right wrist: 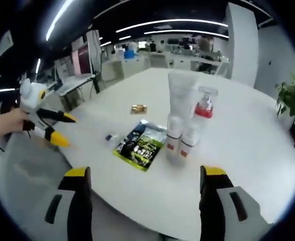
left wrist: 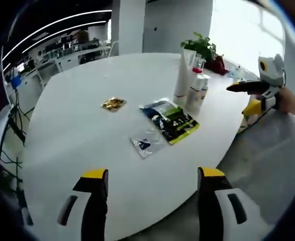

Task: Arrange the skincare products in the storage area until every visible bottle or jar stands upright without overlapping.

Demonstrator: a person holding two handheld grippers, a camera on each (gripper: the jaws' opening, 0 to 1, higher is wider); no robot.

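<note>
White table: tubes upright, sachet flat; left gripper, right gripper jaws wide apart, empty.

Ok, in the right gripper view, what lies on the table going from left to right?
Small clear packet → gold foil packet → green and black sachet → tall white tubes → bottle with a red neck. The potted plant sits at the far right.

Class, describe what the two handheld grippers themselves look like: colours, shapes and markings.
Each gripper has two black jaws with yellow tips and grey-white side panels bearing dark slots: left gripper, right gripper. Seen from across the table, the body is white and boxy.
</note>
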